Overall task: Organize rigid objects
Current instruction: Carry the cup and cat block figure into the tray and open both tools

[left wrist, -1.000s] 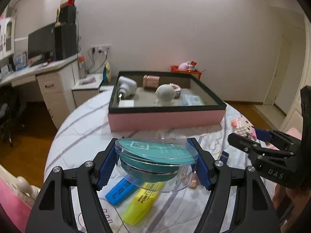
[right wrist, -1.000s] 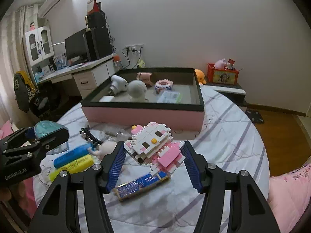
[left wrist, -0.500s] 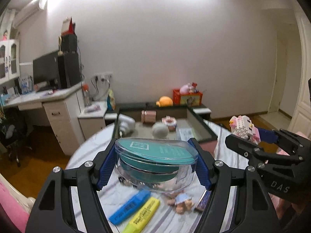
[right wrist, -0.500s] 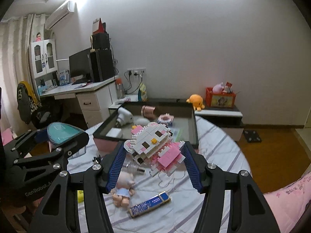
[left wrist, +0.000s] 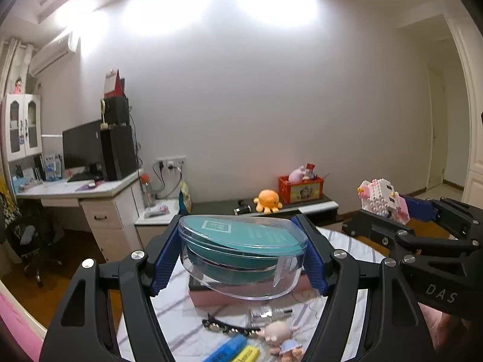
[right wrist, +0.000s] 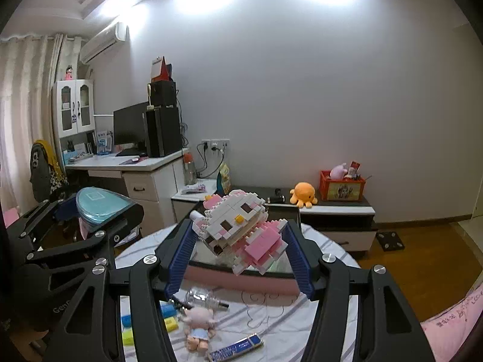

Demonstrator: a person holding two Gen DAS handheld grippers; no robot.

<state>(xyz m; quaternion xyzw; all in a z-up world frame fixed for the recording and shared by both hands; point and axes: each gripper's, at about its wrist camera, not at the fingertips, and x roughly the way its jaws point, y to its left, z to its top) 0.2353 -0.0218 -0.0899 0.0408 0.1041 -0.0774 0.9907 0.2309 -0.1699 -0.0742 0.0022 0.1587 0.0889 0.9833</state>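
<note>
My left gripper [left wrist: 240,259] is shut on a clear plastic case with a teal lid [left wrist: 241,250] and holds it high above the table. It also shows in the right wrist view [right wrist: 99,208]. My right gripper [right wrist: 238,253] is shut on a pink and white brick cat figure [right wrist: 238,226], also lifted; the figure shows in the left wrist view [left wrist: 382,200]. The pink box with a dark rim [right wrist: 241,280] lies below and ahead of both, mostly hidden behind the held things.
On the striped round table [right wrist: 286,325] lie blue and yellow highlighters [left wrist: 232,353], a small doll [right wrist: 199,325], a glass vial [left wrist: 268,313], a black hair clip [left wrist: 229,328] and a blue bar [right wrist: 238,347]. A desk and low cabinet stand behind.
Both grippers have risen high and tilted up with their loads. The box and table have dropped low in both views, and the room wall fills the frames.
</note>
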